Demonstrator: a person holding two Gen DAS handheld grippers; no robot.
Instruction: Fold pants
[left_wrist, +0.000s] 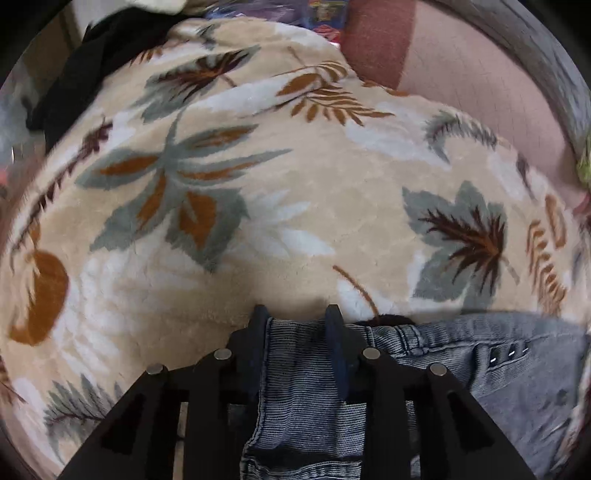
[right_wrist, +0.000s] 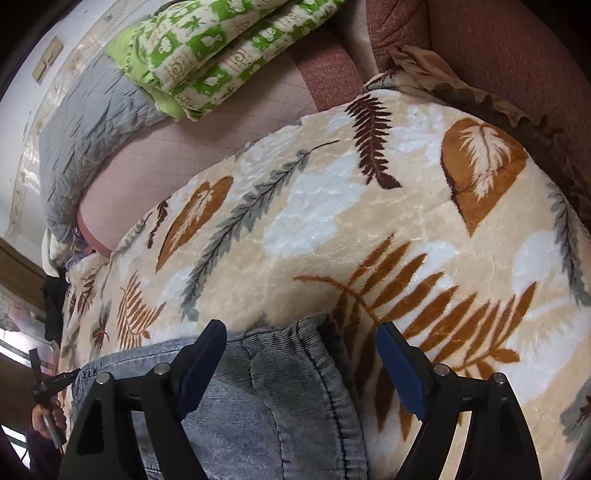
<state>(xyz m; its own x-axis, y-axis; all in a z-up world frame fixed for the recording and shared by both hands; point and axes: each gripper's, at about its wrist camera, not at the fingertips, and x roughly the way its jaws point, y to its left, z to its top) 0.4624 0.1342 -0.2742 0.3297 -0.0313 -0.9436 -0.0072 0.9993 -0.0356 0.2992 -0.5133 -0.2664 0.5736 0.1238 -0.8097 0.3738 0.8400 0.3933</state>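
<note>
A: Denim first. The faded blue-grey corduroy-ribbed denim pants (right_wrist: 258, 398) lie near, along the close edge of the plush cream blanket with brown and grey leaf print (left_wrist: 295, 206). Biggest risk, I think: that deep pile drags on the cloth, so a fold could bunch or skew.

B: And the grips?

A: The left gripper (left_wrist: 295, 314) is drawn narrow, pinching a ribbed fold of the pants. The right gripper (right_wrist: 301, 336) gapes wide, left finger (right_wrist: 203, 354) touching the denim, holding nothing.

B: So one-sided?

A: Likely. Lifting on the left alone could twist the pants, and a thin pinch may slip.
</note>
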